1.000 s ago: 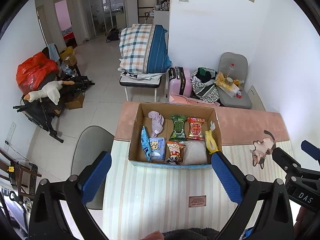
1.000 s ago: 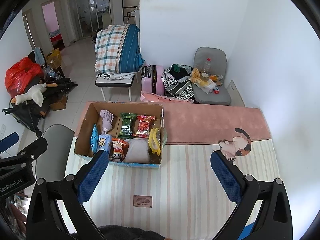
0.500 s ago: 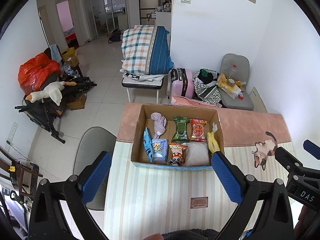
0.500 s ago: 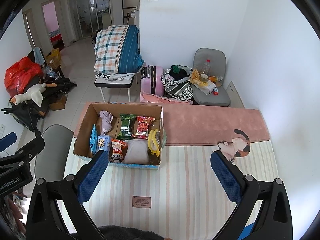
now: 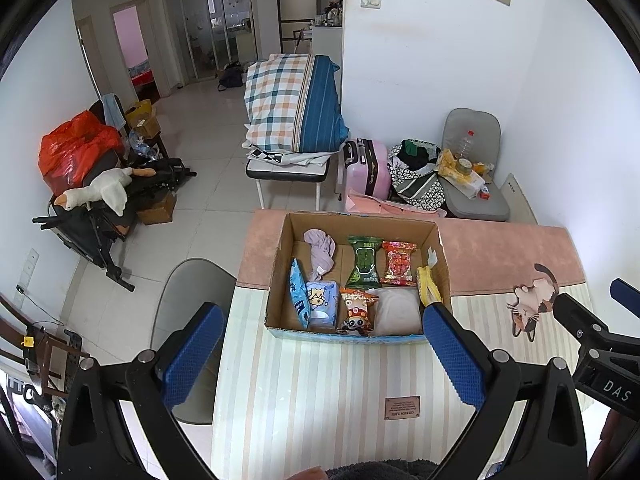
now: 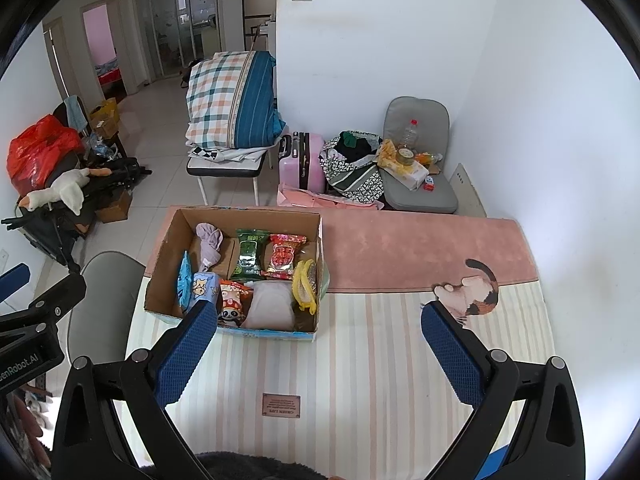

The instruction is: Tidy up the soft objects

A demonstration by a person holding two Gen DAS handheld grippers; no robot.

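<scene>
Held above a bench (image 5: 304, 392) covered by a striped cloth with a pink band at the far side. Left tongs (image 5: 320, 344) spread wide, nothing between the blue pads (image 5: 192, 354). Right tongs (image 6: 320, 344) likewise spread wide and empty, hovering over bare cloth to the right of a cardboard box (image 6: 160, 268).

Box open at the top, standing across the line where stripes meet pink. Inside, along the far wall: a crumpled lilac cloth (image 5: 320, 252), a green snack packet (image 5: 363, 266), a red snack packet (image 5: 398, 263). Along the near wall: a light blue packet (image 5: 298, 298) standing on edge, a pale blue tissue pack (image 5: 320, 305) with a cartoon face, an orange snack packet (image 5: 356, 310), a white soft bundle (image 5: 398, 310). Against the right wall, a yellow item (image 6: 303, 285), possibly a glove or sponge — too small to make out.

Printed on the cloth right of the box, a calico cat (image 5: 534, 300). Sewn near the front edge, a small brown label (image 6: 281, 404). Left of the bench, a grey chair (image 5: 188, 300).
</scene>
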